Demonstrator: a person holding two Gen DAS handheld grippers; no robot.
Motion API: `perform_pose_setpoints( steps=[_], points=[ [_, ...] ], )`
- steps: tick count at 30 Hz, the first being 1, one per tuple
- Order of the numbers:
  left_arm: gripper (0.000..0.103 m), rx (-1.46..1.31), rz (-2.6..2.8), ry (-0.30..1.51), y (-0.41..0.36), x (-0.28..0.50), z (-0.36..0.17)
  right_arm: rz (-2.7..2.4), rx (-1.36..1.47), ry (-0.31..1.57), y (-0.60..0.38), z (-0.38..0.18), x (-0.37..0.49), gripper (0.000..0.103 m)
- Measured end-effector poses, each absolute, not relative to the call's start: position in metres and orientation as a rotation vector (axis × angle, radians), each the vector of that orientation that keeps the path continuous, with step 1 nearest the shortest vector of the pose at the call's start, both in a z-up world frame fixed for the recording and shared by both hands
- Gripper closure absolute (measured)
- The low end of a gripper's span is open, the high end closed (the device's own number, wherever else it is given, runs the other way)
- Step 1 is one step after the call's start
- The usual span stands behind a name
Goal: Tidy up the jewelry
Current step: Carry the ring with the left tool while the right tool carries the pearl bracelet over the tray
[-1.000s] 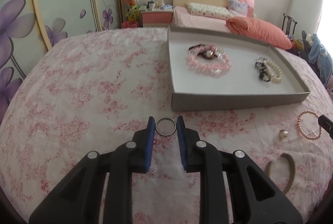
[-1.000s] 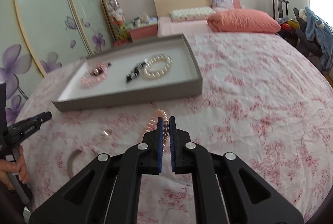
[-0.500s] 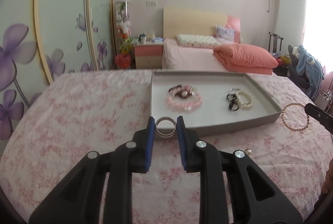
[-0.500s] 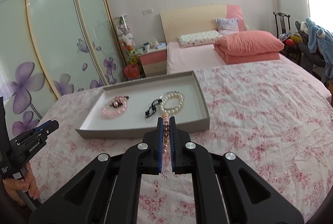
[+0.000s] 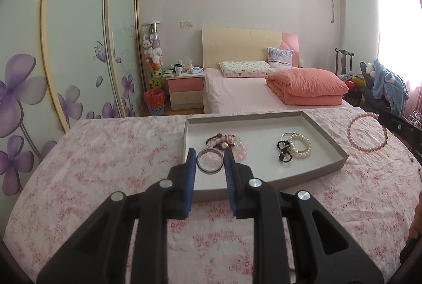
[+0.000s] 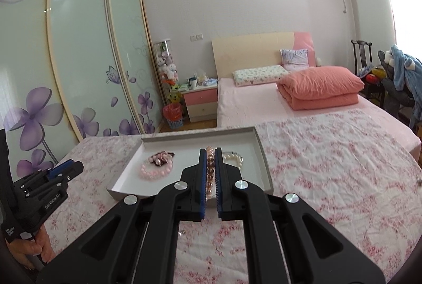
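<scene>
My left gripper (image 5: pixel 210 161) is shut on a silver ring bangle (image 5: pixel 210 164) and holds it in the air over the near edge of the grey tray (image 5: pixel 327 137). My right gripper (image 6: pixel 210 156) is shut on a pink pearl bracelet (image 6: pixel 210 173), also above the tray's (image 6: pixel 262 152) near edge; that bracelet shows at the right of the left wrist view (image 5: pixel 366 135). In the tray lie a pink bead bracelet (image 6: pixel 155 170), a dark hair tie cluster (image 5: pixel 219 139), and a white pearl bracelet (image 5: pixel 300 148) with black beads (image 5: pixel 283 152).
The tray sits on a table covered with a pink floral cloth (image 5: pixel 92 165). Behind it are a bed with a salmon quilt (image 5: pixel 306 86), a nightstand (image 5: pixel 184 88) and sliding wardrobe doors (image 5: pixel 66 46). A small item (image 6: pixel 180 232) lies on the cloth near me.
Both grippers have risen from the cloth with their jewelry and moved forward toward the tray. The bangle and pearl bracelet now hang over the tray's near edge.
</scene>
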State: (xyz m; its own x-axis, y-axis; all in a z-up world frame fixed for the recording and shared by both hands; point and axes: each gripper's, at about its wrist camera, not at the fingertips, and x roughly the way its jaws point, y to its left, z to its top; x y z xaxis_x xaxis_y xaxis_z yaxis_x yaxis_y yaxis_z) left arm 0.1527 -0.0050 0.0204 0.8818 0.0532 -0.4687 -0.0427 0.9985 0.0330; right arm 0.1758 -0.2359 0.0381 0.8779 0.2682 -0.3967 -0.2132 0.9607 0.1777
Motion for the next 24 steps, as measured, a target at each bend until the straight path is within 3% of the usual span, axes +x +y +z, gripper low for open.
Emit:
perform_pose_setpoints(
  steps=[24],
  points=[
    [0.081,0.017,0.044,0.502,-0.013,0.232,0.016,0.261,0.103,0.418,-0.209,0.038,0.246,0.096]
  ],
)
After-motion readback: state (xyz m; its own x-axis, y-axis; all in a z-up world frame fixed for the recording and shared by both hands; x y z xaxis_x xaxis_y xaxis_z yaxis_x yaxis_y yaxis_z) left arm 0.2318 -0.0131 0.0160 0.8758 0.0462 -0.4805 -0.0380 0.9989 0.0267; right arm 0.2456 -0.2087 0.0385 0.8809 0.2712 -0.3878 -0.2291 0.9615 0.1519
